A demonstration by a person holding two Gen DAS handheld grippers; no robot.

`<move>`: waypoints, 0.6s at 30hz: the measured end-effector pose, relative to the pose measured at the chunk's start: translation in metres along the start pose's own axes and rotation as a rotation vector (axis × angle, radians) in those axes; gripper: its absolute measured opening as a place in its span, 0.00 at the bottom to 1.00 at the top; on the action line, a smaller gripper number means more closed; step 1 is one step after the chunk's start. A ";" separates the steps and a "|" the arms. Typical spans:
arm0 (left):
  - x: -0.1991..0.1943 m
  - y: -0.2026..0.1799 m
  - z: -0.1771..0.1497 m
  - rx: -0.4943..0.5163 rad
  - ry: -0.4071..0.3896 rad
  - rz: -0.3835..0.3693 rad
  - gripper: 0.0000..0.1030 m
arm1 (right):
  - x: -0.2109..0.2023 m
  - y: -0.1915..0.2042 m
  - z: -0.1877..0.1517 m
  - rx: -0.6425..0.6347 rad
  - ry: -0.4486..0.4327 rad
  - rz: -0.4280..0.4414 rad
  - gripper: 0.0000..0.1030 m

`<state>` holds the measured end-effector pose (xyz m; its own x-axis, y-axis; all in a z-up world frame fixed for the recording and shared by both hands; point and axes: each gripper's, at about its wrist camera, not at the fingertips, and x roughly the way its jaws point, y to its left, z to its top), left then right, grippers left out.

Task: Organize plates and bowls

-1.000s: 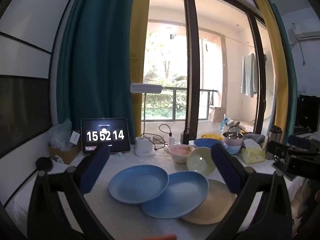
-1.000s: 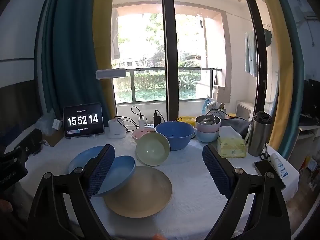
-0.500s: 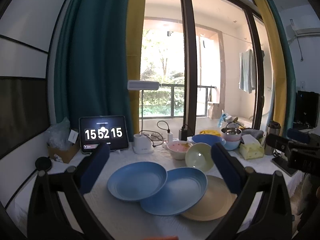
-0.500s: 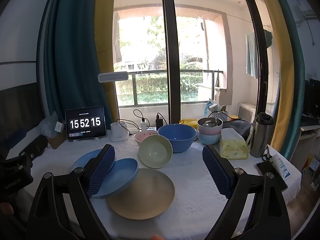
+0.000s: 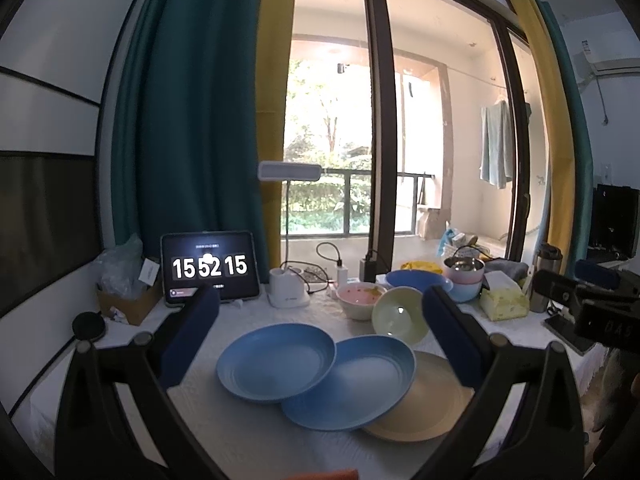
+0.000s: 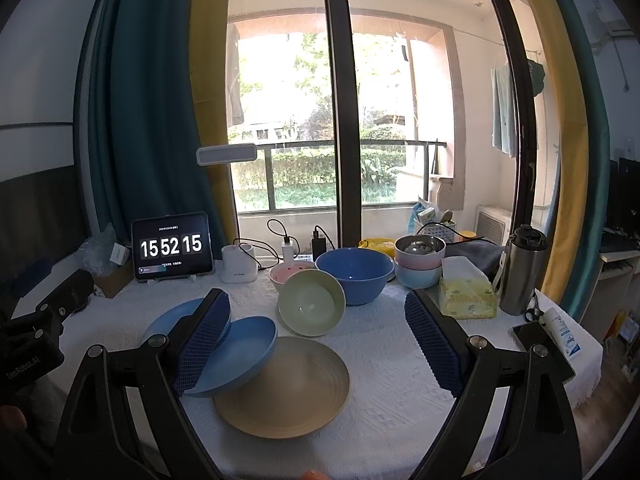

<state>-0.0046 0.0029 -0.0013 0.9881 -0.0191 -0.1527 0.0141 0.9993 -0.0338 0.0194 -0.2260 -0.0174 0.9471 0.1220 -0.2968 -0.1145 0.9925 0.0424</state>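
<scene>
Left wrist view — blue plate [image 5: 276,360] overlaps second blue plate [image 5: 352,384].

Bright balcony window [image 6: 336,120] between teal and yellow curtains [image 5: 192,120].

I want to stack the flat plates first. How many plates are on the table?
3. A blue plate on the left, a second blue plate overlapping it in the middle, and a tan plate on the right, partly under the second.
</scene>
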 end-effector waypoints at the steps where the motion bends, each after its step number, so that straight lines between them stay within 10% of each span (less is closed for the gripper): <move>1: 0.000 0.000 0.000 0.001 0.000 0.001 0.99 | 0.000 0.000 0.000 0.000 0.000 0.000 0.89; 18: -0.002 0.001 0.001 -0.004 0.001 0.004 0.99 | -0.002 0.002 0.000 -0.001 0.003 0.006 0.89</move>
<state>-0.0061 0.0041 0.0003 0.9879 -0.0152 -0.1541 0.0095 0.9993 -0.0374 0.0173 -0.2239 -0.0168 0.9456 0.1276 -0.2992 -0.1201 0.9918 0.0433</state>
